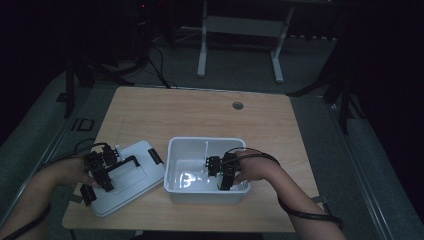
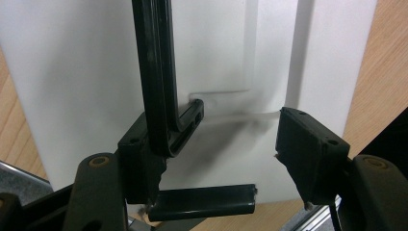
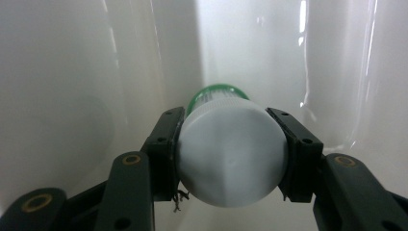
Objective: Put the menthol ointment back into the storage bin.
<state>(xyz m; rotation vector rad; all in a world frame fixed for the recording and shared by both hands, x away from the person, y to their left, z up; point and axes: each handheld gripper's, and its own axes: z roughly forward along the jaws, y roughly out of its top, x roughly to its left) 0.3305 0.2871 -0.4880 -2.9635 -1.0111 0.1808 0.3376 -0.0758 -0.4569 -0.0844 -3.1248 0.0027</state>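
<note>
We see the right gripper (image 1: 220, 175) lowered inside the white bin (image 1: 172, 165), its jaws clamped on both sides of a white-capped bottle (image 3: 230, 156) with a green band behind the cap. The bin's pale walls rise close around the bottle, with a little free space on either flank. Just left of the bin, the white lid (image 1: 135, 177) lies flat on the wooden table (image 1: 200, 115), one corner nearing the table's front edge. Our left gripper (image 1: 102, 172) rests over the lid, jaws partly apart: one pad touches the lid's black handle (image 2: 156, 82), the other stands clear. The far half of the table lies open.
</note>
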